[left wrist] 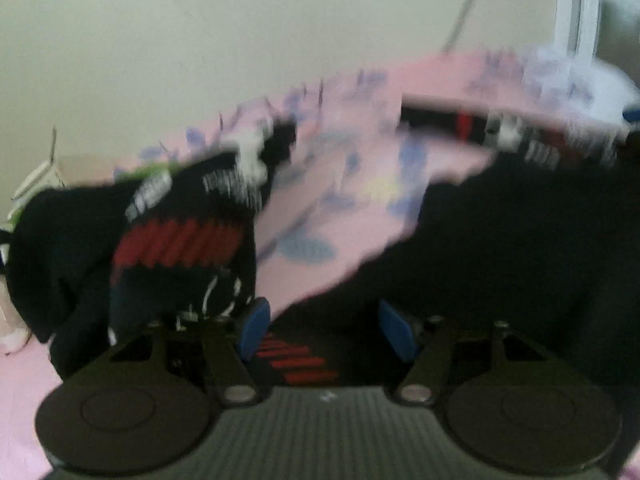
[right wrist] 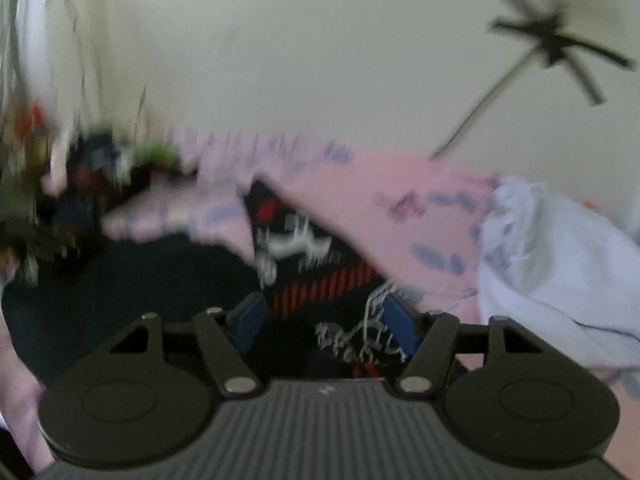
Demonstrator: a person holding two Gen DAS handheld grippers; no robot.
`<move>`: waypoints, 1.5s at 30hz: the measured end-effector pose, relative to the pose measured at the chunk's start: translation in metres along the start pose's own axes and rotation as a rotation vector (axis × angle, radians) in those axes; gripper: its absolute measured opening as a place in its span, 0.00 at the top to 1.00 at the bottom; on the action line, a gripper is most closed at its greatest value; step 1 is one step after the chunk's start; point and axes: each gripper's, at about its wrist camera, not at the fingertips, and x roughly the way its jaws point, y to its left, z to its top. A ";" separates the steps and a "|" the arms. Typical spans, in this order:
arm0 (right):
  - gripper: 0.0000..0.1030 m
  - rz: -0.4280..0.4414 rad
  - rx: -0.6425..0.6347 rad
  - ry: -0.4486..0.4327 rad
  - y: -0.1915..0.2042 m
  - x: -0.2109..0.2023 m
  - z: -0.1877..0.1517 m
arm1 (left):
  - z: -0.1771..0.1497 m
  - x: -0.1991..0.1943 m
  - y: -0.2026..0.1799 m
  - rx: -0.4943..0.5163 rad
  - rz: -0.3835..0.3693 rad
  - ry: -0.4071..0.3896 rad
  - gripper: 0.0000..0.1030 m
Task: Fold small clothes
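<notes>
Both views are motion-blurred. A black knit garment with red stripes and white pattern (left wrist: 180, 240) lies on a pink printed sheet (left wrist: 340, 200). My left gripper (left wrist: 324, 328) has its blue pads (left wrist: 254, 328) spread apart, with the garment's red-striped cloth between them. In the right wrist view the same black garment (right wrist: 320, 276) runs between the blue pads (right wrist: 400, 328) of my right gripper (right wrist: 326, 328), which also stands wide. Whether either gripper pinches the cloth is unclear.
A white cloth (right wrist: 560, 272) lies bunched on the right of the pink sheet (right wrist: 400, 200). A cream wall (right wrist: 320, 60) stands behind, with a ceiling fan (right wrist: 552, 44) above. Dark and green clutter (right wrist: 92, 176) sits at the far left.
</notes>
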 end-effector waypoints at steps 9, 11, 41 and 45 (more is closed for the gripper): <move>0.87 0.018 -0.154 0.088 0.041 -0.031 -0.040 | -0.027 -0.067 -0.018 0.027 0.034 -0.135 0.87; 0.85 -0.006 -0.186 0.013 0.048 -0.054 -0.039 | -0.027 -0.102 -0.018 -0.002 0.052 -0.255 0.89; 0.89 0.294 -0.338 0.173 0.066 0.006 0.005 | -0.131 -0.141 -0.019 -0.407 0.079 -0.250 0.89; 0.92 0.169 -0.388 0.031 0.083 -0.026 0.013 | -0.119 -0.148 -0.014 -0.424 0.102 -0.317 0.89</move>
